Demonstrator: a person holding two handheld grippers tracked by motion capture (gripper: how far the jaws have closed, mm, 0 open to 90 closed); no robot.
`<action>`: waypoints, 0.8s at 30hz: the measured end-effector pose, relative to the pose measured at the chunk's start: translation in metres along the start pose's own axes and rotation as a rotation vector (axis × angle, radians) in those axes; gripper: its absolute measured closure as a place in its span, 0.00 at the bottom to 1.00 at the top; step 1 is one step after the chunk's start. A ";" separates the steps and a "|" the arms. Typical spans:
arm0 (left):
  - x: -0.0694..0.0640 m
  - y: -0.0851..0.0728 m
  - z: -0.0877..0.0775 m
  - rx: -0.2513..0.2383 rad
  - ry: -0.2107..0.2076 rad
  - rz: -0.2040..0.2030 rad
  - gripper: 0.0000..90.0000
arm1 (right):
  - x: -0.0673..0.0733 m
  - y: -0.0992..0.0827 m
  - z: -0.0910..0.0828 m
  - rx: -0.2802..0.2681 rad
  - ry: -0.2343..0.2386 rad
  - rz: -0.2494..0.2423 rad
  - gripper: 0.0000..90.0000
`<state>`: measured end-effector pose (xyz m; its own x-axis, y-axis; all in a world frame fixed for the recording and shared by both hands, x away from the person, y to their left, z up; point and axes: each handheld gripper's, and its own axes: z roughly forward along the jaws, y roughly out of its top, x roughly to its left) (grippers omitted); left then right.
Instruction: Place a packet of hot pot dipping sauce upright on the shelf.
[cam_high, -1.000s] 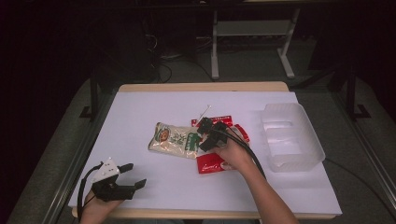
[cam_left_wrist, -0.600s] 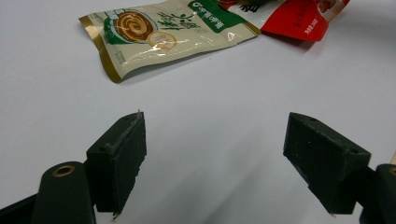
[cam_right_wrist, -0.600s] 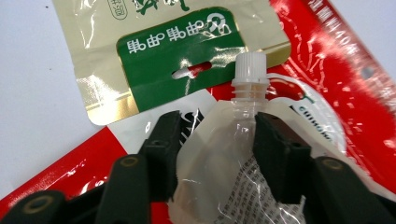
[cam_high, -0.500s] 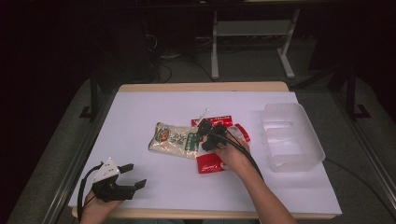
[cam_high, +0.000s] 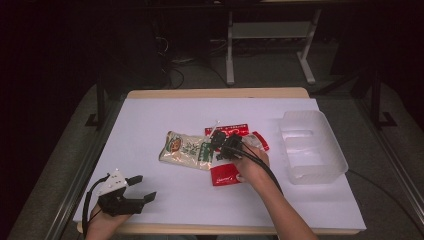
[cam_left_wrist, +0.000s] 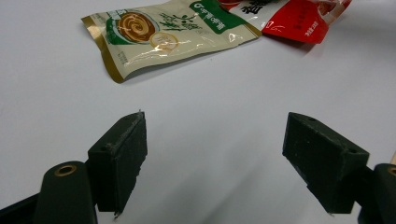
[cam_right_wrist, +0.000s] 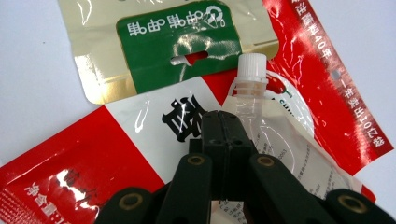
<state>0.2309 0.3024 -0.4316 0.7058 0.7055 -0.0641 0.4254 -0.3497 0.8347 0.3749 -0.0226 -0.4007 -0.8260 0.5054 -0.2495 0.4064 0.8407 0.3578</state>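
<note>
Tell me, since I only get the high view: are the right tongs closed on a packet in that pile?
Observer: The right tongs have just been closing and now meet with no gap, over a clear spouted pouch. Whether film is pinched, I cannot tell.
Operator: Is the pouch capped?
Observer: Yes, a white screw cap, pointing away from the tongs.
Operator: What lies beside it?
Observer: A beige packet's green header. Red shows through its hang slot.
</note>
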 end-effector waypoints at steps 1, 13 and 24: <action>0.000 0.000 0.000 -0.001 0.000 0.000 0.24 | -0.001 0.000 0.000 0.002 0.003 0.001 1.00; 0.000 0.000 0.000 0.000 -0.002 -0.006 0.24 | -0.016 -0.006 -0.025 -0.049 0.035 0.048 1.00; 0.001 0.000 0.001 0.003 -0.002 -0.006 0.24 | -0.044 -0.012 -0.067 -0.113 0.043 0.096 1.00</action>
<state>0.2319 0.3026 -0.4322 0.7042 0.7065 -0.0703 0.4313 -0.3469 0.8329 0.3797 -0.0679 -0.3335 -0.8024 0.5717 -0.1713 0.4399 0.7606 0.4774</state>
